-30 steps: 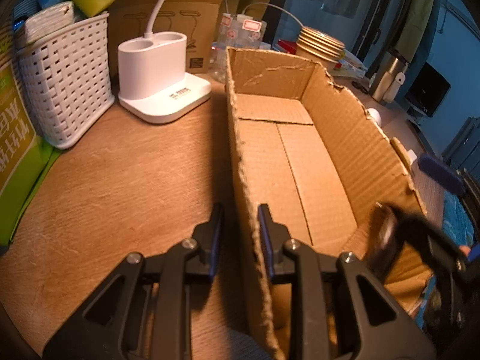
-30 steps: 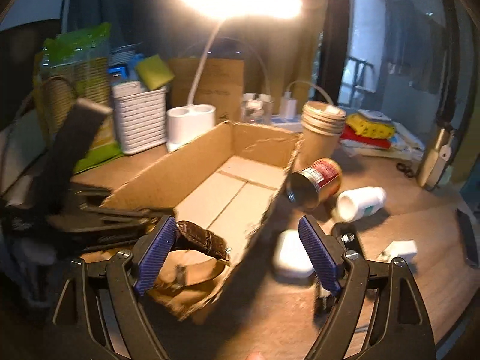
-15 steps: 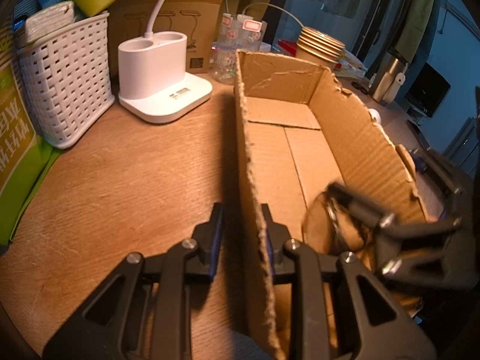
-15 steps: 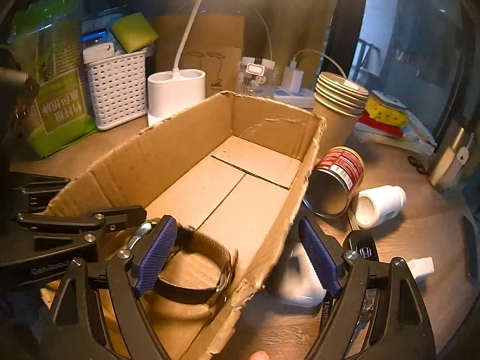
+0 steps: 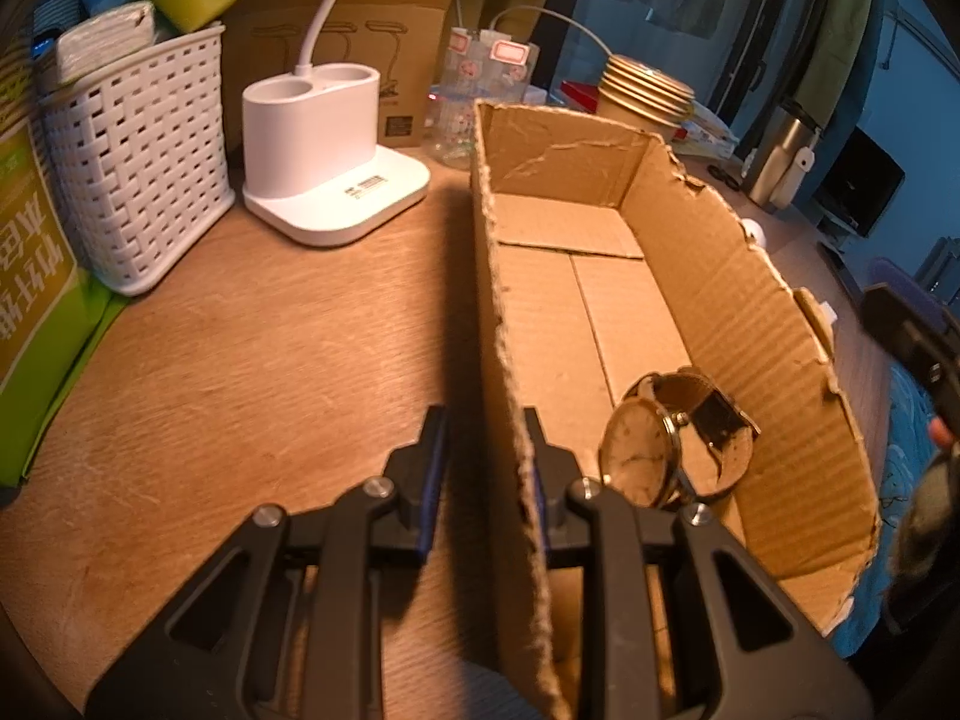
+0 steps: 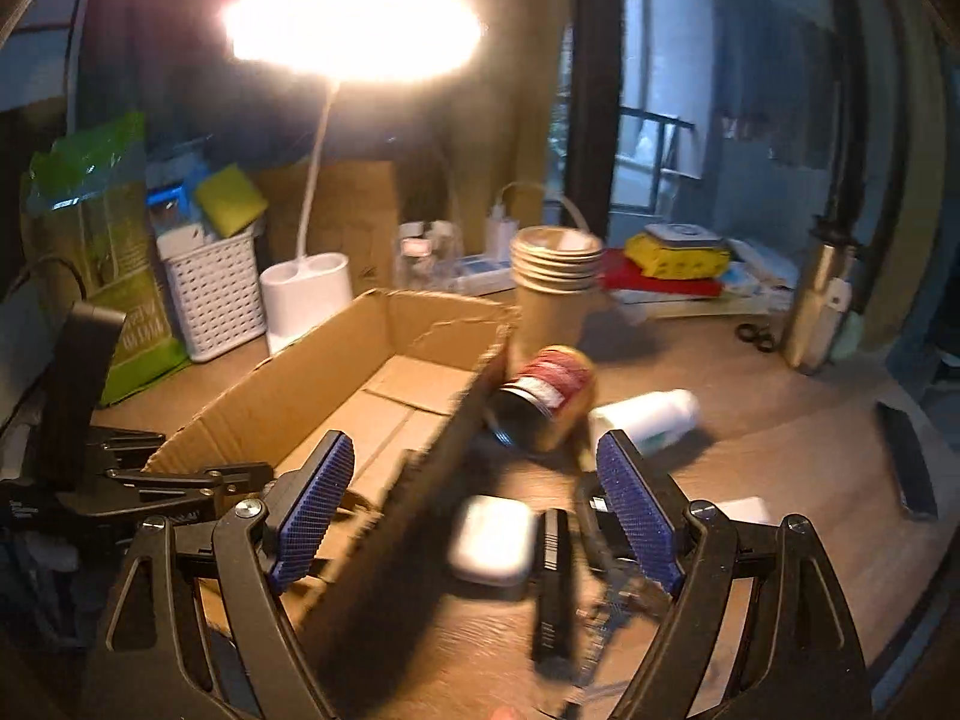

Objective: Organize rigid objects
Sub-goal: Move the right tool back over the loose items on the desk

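Observation:
An open cardboard box [image 5: 600, 276] stands on the wooden table. My left gripper [image 5: 485, 456] is shut on the box's near left wall, one finger outside and one inside. A brown-strapped wristwatch [image 5: 660, 450] lies on the box floor near that grip. My right gripper [image 6: 477, 483] is open and holds nothing; it hovers over the box's right wall [image 6: 432, 480] and a white case [image 6: 492, 540]. Right of the box lie a red-labelled can [image 6: 546, 396] on its side and a white bottle [image 6: 648, 414]. A black oblong item [image 6: 552, 570] lies by the case.
A white lattice basket [image 5: 144, 180] and a white lamp base [image 5: 324, 180] stand left of the box. Stacked paper cups [image 6: 558, 282] stand behind the can. A steel flask [image 6: 822, 306] and scissors [image 6: 756, 336] are far right, and a dark flat bar [image 6: 906, 456] lies near the right edge.
The watch, beside my right gripper's left finger before, now lies alone in the box. My right gripper has drawn back up and rightward across the box's right wall. The left grip is unchanged.

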A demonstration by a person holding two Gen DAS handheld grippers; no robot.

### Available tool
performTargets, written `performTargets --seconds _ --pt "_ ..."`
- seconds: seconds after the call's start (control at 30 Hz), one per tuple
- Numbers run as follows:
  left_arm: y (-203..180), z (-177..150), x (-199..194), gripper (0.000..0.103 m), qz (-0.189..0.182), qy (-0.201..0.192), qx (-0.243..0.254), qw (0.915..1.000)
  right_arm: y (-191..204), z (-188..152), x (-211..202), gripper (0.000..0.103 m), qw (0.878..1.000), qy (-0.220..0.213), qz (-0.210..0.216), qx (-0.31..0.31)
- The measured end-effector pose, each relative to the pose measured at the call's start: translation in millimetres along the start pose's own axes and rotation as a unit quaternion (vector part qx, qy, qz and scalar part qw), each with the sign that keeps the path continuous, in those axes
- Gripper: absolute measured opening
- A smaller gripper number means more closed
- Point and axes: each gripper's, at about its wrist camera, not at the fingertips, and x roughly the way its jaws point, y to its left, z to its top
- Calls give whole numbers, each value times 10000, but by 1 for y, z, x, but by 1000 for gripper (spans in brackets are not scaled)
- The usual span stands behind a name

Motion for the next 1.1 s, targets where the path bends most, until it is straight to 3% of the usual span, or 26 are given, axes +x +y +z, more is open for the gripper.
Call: performTargets --seconds 0.43,0.73,0.83,1.0,1.1 --pt "6 -1 -2 24 127 -49 -109 9998 -48 -19 -17 86 9984 9 -394 412" --pt "3 -5 -4 24 93 -27 -58 9999 -60 -34 -13 85 9971 164 -616 416" --pt "3 -5 -4 24 84 -28 -70 9999 -64 -38 -8 76 9963 275 -658 479" --pt "2 -6 -5 24 59 -16 -50 10000 -67 -43 0 75 9956 396 -700 491" --pt "1 -6 -4 24 52 -11 -37 10000 -71 -46 4 63 9946 473 -755 533"
